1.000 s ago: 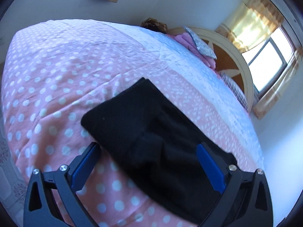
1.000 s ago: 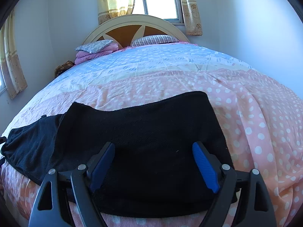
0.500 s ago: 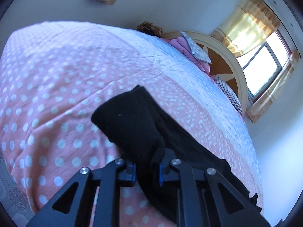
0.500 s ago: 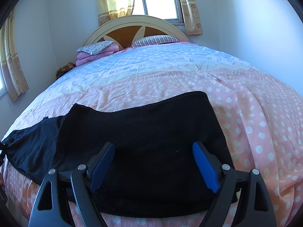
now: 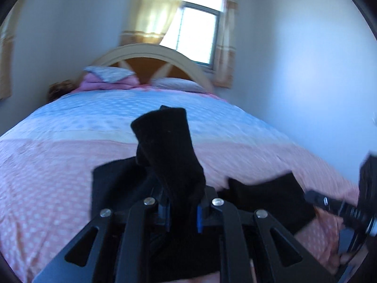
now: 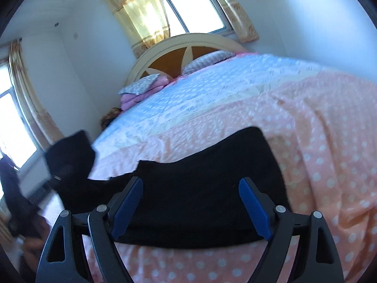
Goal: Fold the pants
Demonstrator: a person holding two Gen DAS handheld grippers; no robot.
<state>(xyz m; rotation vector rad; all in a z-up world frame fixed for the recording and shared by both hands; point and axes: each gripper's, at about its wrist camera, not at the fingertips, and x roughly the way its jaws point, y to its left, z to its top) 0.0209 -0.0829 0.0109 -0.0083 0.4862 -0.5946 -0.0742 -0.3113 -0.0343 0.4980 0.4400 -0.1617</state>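
Black pants (image 5: 169, 146) pinched between left fingers (image 5: 165, 212), spread beneath parted right fingers (image 6: 253, 206)

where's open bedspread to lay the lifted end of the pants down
Free: the pink dotted bedspread beyond and to the right of the black pants, and the blue band up to the pillows. Crowded: the near edge, where the pants lie under the open right tool, and the left tool holds cloth.
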